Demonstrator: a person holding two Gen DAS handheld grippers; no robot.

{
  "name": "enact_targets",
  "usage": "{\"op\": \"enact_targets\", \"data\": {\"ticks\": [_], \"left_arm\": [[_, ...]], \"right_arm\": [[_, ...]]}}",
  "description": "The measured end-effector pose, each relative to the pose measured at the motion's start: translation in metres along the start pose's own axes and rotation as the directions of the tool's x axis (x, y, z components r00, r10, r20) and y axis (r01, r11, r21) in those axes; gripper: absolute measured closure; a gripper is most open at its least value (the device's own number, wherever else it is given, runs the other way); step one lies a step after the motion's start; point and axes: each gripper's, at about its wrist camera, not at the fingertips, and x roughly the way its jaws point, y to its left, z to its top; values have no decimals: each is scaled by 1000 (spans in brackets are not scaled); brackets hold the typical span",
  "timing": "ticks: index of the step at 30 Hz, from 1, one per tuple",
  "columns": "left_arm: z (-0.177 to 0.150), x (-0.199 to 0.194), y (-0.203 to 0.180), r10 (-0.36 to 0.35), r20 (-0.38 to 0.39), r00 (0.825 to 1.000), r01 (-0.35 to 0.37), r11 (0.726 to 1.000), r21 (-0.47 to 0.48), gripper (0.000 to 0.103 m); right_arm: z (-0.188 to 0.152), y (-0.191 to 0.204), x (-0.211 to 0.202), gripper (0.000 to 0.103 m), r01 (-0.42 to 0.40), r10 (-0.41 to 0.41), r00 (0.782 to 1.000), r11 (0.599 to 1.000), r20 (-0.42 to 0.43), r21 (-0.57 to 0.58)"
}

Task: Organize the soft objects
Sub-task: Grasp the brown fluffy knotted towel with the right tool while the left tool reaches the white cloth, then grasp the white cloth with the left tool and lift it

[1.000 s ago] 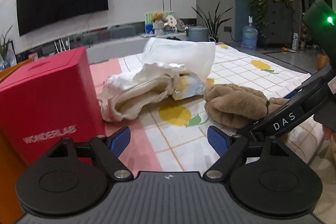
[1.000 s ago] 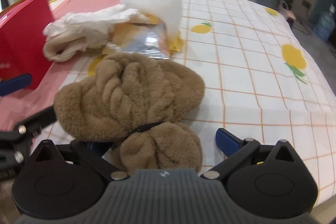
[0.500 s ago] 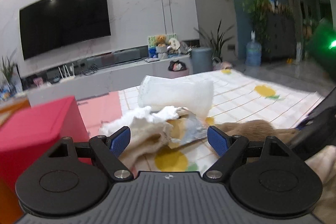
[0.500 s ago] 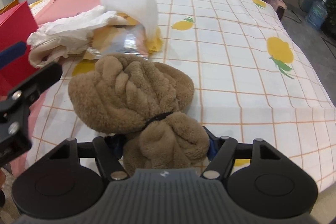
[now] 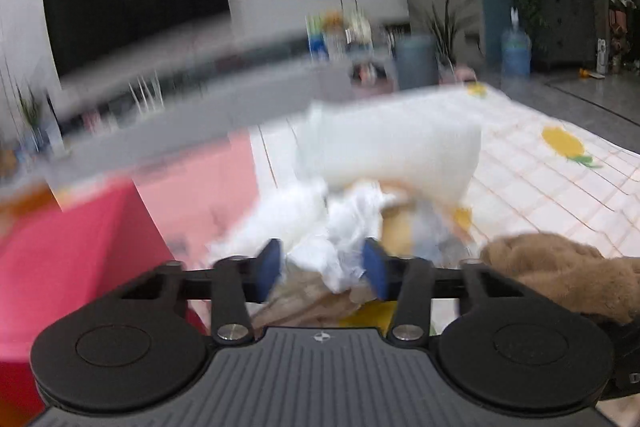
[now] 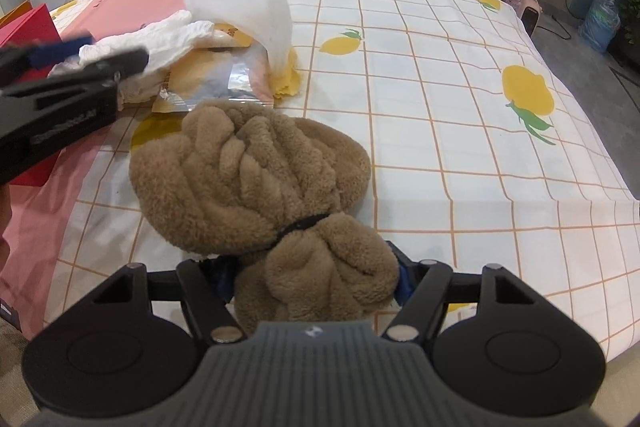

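Left wrist view, heavily motion-blurred. Left hand-held gripper [image 5: 322, 269]: blue fingers narrowed around the near edge of the crumpled white cloth [image 5: 304, 223], which sits dead ahead at 12 o'clock. Whether the pads actually bite the fabric cannot be told through the blur. White mesh bag [image 5: 390, 143] stands behind the cloth, further out at 12 to 1. Red box [image 5: 76, 247] at 9 o'clock, close. Brown plush bundle [image 5: 560, 275] at 3 o'clock.

Right wrist view, sharp. Right hand-held gripper [image 6: 314, 281] is clenched on the small tied-off end of the brown plush bundle [image 6: 248, 179]; both fingers press into the pile below the black band. The bundle's long axis runs from the gripper out toward 11 o'clock, the large lobe resting on the lemon-print desk cover [image 6: 460, 99]. White cloth [image 6: 160, 39] and foil pouch [image 6: 228, 79] lie beyond at 11, under the left tool.

Judgement: each tool is nearer its own item; the plush lifts straight back along its axis.
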Motion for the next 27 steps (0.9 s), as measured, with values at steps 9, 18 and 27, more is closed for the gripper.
{"op": "enact_targets", "data": {"ticks": [9,18,27], "left_arm": [[15,-10,-9,-139,-70,988,147,981,130,14],[33,27,-32,28,-179,983,33,944,329,38],[36,34,-18,-5,-284,959,80,963,256,85]], "right_arm": [[0,1,0,34,3,-3,1000,1000,1,5],[-1,1,0,34,8,-9,1000,1000,1,15],[-1,0,0,34,6,-6,1000,1000,-1,13]]}}
